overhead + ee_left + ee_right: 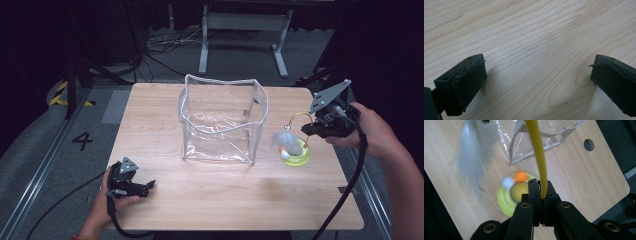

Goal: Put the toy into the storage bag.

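Right gripper (312,131) clamping the yellow wand (301,118) of the cat toy (295,152), jaws pinched tight on it. Sitting over the table's (225,200) right edge, hand (367,131) reaching in from the right. Toy's round yellow-green base (506,196) resting on the wood near that right edge, just right of the clear bag (222,120), apart from it. White feather (284,137) hanging off the wand's far end, between bag and base.

Left gripper (146,187) resting low at the near-left corner, held in the left hand (102,205), jaws spread wide, holding nothing. Well apart from bag and toy.

Bag standing upright mid-table toward the far edge, top open, white trim sagging inward. Leaving a broad bare strip of wood along the near edge and between the two grippers; narrower bare margin left of the bag.

Left gripper view: giving bare wood grain (529,50) between the two pads (470,82), confirming the open gap.

Right gripper view: adding an orange ball (520,176) and a white ball (507,182) in the base's ring, plus a round hole (589,145) in the tabletop near its edge. Feather (475,152) blurred there. Bag corner (534,142) just beyond the base.
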A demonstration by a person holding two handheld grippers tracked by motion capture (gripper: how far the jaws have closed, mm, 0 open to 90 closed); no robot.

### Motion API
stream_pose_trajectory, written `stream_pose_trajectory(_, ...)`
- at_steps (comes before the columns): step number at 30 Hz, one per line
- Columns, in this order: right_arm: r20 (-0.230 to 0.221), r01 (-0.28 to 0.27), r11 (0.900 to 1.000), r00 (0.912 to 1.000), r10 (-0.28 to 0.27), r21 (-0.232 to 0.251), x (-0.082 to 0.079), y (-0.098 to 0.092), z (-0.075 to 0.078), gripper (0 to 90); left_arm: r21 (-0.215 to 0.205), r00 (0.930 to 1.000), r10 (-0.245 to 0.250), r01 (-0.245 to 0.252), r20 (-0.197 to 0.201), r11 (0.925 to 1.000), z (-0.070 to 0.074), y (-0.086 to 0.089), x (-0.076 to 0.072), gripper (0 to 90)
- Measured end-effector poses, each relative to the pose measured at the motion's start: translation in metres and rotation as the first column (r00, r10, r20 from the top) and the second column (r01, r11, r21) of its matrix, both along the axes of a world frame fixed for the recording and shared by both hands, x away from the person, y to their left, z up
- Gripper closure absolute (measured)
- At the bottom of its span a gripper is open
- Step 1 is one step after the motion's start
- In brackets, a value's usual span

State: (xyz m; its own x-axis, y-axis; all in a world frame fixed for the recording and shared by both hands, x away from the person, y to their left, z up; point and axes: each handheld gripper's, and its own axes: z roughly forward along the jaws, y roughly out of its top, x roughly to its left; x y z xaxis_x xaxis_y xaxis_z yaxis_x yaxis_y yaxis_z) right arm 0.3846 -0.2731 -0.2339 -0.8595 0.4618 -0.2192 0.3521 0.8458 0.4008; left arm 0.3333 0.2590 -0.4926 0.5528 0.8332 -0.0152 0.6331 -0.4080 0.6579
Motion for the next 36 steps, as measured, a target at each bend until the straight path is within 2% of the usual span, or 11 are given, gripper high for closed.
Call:
stream_pose_trajectory(5, 0.016, 0.01, 1.0, 0.9998, -0.01, 0.006, 0.007, 0.0, 0.008, 88.5, -0.001, 1.0, 0.001, -0.001, -0.001, 1.0, 0.0, 0.0, 0.0, 0.6)
stream_pose_trajectory(9, 0.033, 0.013, 1.0, 0.9994, -0.012, -0.017, 0.012, 0.003, 0.013, 88.4, -0.001, 1.0, -0.001, 0.001, -0.001, 1.0, 0.0, 0.0, 0.0, 0.6)
stream_pose_trajectory(17, 0.055, 0.036, 0.999, 0.9979, -0.035, -0.02, 0.021, 0.0, 0.025, 88.5, -0.001, 1.0, 0.0, 0.0, -0.001, 1.0, 0.0, 0.0, 0.0, 0.6)
stream_pose_trajectory(23, 0.08, 0.046, 0.999, 0.9958, -0.046, -0.003, 0.025, -0.002, 0.039, 88.5, -0.002, 1.0, 0.001, -0.001, -0.001, 1.0, 0.0, 0.0, 0.0, 0.6)
stream_pose_trajectory(29, 0.105, 0.061, 0.997, 0.9924, -0.065, 0.04, 0.027, -0.004, 0.057, 88.5, -0.005, 0.9999, 0.011, -0.011, -0.002, 0.9999, 0.0, 0.0, -0.002, 0.8)
stream_pose_trajectory(36, 0.12, 0.071, 0.997, 0.9899, -0.075, 0.037, 0.034, -0.001, 0.069, 88.4, -0.005, 0.9999, 0.011, -0.011, -0.002, 0.9999, 0.0, 0.0, -0.002, 0.8)
